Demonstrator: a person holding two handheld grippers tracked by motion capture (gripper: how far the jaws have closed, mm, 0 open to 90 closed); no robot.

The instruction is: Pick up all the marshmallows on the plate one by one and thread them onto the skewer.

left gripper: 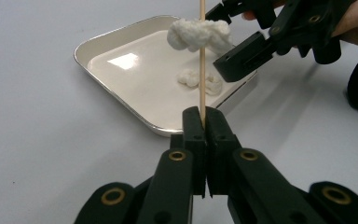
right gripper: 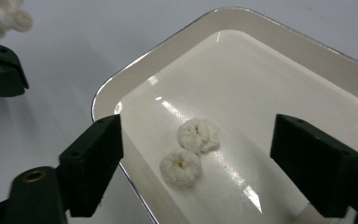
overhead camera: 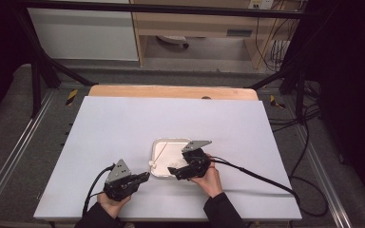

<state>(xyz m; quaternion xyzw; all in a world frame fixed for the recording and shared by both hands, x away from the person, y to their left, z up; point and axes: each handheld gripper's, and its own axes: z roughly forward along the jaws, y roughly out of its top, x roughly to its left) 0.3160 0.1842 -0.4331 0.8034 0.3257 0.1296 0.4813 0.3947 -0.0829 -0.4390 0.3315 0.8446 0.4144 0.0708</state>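
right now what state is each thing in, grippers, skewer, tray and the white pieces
left gripper: shut on the wooden skewer
wooden skewer: upright in that view, one white piece threaded on it
threaded white piece: up on the skewer, above the tray
right gripper: open, jaws either side of the two loose pieces
two loose white pieces: lying in the tray, touching
metal tray: flat on the table

The shallow white rectangular metal tray [right gripper: 121, 86] has a low rim all round. Inside it, two white puffy pieces [right gripper: 191, 149] lie touching; bare tray floor surrounds them. Above its near rim, a thin wooden skewer [left gripper: 202, 60] carrying a white lump [left gripper: 198, 33] stands in the way.
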